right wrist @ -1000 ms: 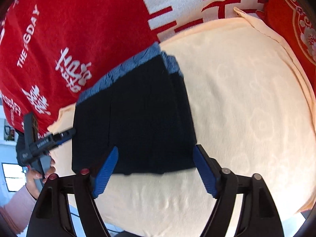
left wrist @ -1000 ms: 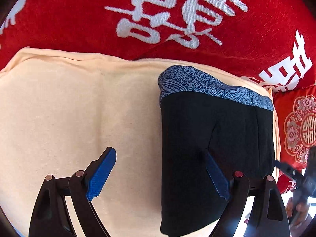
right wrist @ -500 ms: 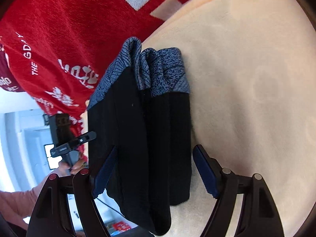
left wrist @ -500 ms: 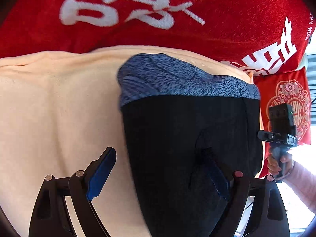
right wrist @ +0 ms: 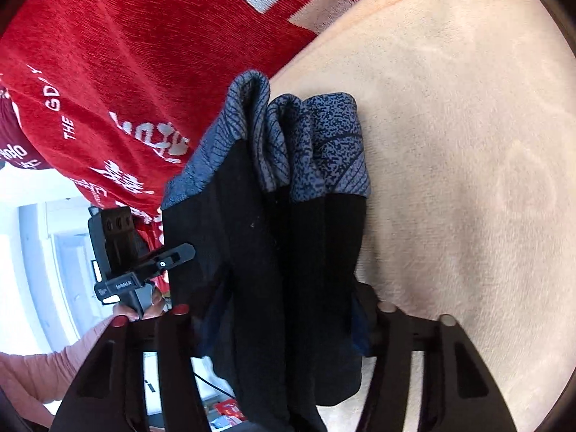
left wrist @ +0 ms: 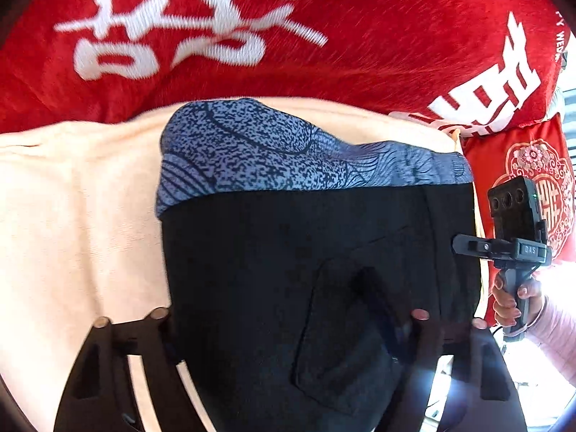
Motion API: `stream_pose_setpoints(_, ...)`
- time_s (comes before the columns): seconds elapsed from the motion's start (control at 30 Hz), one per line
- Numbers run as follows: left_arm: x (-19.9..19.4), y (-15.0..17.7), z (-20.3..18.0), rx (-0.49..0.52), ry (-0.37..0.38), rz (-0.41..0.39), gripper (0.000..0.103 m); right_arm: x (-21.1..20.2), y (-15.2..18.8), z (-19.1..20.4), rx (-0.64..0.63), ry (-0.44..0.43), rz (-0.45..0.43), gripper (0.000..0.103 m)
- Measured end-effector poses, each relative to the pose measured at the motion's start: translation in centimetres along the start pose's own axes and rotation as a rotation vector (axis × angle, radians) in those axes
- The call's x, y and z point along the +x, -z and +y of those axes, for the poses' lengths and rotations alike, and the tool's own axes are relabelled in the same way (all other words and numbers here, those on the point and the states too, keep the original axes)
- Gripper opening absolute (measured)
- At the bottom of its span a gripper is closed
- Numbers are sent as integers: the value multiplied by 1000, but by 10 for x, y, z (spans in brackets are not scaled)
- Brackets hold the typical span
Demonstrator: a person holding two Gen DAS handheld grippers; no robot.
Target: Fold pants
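A: Surface?
B: Peach blanket (right wrist: 468, 151) spread over a bed, red blanket (left wrist: 360, 36) with white characters behind it. Red embroidered cushion (left wrist: 536, 180) at the far edge. Bright window off to the side, washed out.

A: Hands?
B: Both grippers at the near edge of the pants, pointing forward along the cloth. Left gripper (left wrist: 273, 331): fingers spread wide, black cloth draped between and over them, pads hidden, not pinched on it. Right gripper (right wrist: 284, 320): fingers also apart, folded bundle sitting between them, one blue pad (right wrist: 358, 327) peeking out at the cloth's edge. Person's right hand (left wrist: 511, 298) wraps the handle, pink sleeve.

A: Pants?
B: Black pants (left wrist: 306, 270), blue-grey patterned waistband (left wrist: 288, 151) at the far end. Folded lengthwise, layers stacked. In the right wrist view the near end looks lifted off the peach blanket, waistband end bunched and resting on it.
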State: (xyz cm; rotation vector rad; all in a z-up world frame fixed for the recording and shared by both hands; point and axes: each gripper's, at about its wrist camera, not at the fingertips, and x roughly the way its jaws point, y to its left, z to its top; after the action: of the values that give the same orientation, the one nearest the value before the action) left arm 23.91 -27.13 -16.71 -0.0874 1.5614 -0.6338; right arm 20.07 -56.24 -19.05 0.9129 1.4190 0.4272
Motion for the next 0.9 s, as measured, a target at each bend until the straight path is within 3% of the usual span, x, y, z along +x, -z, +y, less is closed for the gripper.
stream_pose_setpoints(0.17, -25, 8, -12, -4, 11, -30, 73, -19, 7, -2, 38, -88, -11, 47)
stream_pose_setpoints(0.4, -60, 39, -29, -18, 6, -55, 73, -39, 37, 15, 26, -145, -1, 47)
stream_pose_setpoints(0.63, -81, 79, -32, -20, 19, -38, 73, -52, 83, 28, 19, -150, -14, 47)
stream_pose_setpoints(0.9, -66, 119, -9, -37, 20, -9, 73, -30, 133, 18, 87, -100, -29, 47)
